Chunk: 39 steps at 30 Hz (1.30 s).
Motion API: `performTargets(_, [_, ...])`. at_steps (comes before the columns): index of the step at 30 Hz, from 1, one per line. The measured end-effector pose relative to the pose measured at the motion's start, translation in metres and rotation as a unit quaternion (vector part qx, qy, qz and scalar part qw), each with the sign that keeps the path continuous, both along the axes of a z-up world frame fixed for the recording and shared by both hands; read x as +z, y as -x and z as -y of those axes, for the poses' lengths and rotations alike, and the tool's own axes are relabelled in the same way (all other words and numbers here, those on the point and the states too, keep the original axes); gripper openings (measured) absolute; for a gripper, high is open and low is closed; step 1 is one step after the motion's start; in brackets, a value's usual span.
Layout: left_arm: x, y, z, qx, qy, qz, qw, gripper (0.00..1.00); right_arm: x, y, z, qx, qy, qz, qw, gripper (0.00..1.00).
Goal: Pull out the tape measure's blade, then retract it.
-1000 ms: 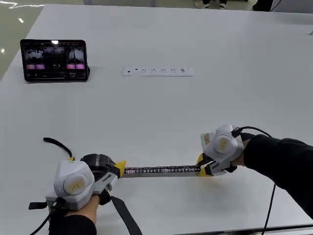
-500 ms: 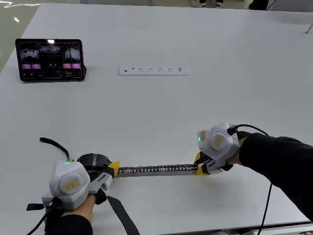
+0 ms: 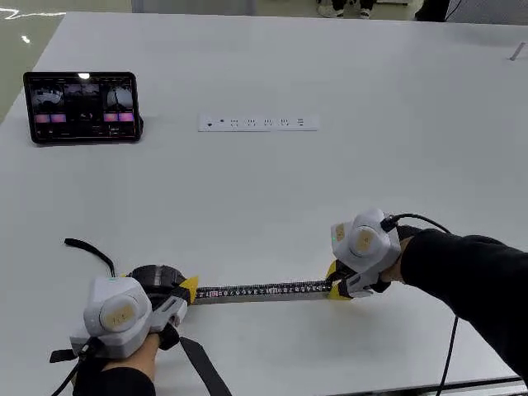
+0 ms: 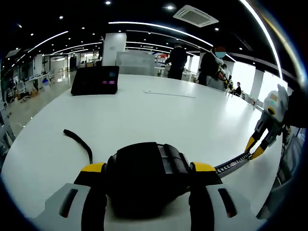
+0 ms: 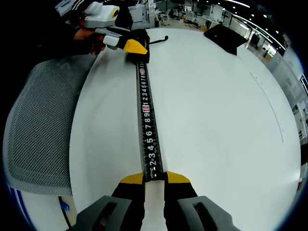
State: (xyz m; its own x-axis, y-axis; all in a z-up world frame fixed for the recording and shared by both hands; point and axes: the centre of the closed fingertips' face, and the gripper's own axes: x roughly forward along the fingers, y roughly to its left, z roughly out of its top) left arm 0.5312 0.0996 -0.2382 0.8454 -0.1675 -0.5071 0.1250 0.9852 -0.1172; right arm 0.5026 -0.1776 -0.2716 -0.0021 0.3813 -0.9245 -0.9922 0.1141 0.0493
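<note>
The person is holding the tape measure case [image 4: 147, 175] between the jaws of the left gripper [image 3: 162, 284], which are standing wide and pressing on both sides of the black body, near the front edge of the white surface [image 3: 330, 181]. The right gripper [image 5: 154, 178] is pinching the free end of the blade [image 5: 147, 115] with its jaws drawn narrow. The blade is lying stretched and flat between the two grippers, just above or on the surface, with its numbers facing up. The pull seems to be done for a good part, so the return is probably coming next. To do it well, the left gripper should be pressing the case down so that it is not sliding or turning. The right gripper should be travelling in one straight line along the blade, low and slow, guiding the tip back without letting it snap or twist.
</note>
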Motion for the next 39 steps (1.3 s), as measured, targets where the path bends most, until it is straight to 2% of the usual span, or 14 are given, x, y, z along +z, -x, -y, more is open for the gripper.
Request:
performTargets(6, [-0.0023,0.0013,0.0007,-0.006,-0.008,-0.021,0.9997,0.63,0.0011,0.0004,-0.0013,0.0,-0.002,0.002,1.0,0.1])
performTargets(12, [-0.0026,0.0015,0.0018,-0.008,-0.006,-0.023,0.9997,0.63,0.0009,0.0001,-0.0011,-0.002,-0.007,0.0,1.0,0.09])
performTargets(16, [-0.0023,0.0017,0.0031,-0.01,-0.005,-0.025,0.9996,0.63,0.0021,-0.001,-0.0022,-0.021,-0.014,-0.011,0.9996,0.08])
performTargets(26, [-0.0032,0.0005,0.0035,-0.012,-0.004,-0.026,0.9996,0.63,0.0018,0.0001,-0.0062,-0.014,-0.005,-0.006,0.9999,0.08])
performTargets(35, [-0.0041,-0.0001,0.0039,-0.013,-0.006,-0.034,0.9993,0.64,0.0016,-0.0011,-0.0091,-0.017,0.005,-0.016,0.9997,0.09])
performTargets(39, [-0.0035,0.0003,0.0042,-0.016,0.001,-0.034,0.9993,0.63,0.0022,-0.002,-0.01,-0.035,0.006,-0.029,0.999,0.09])
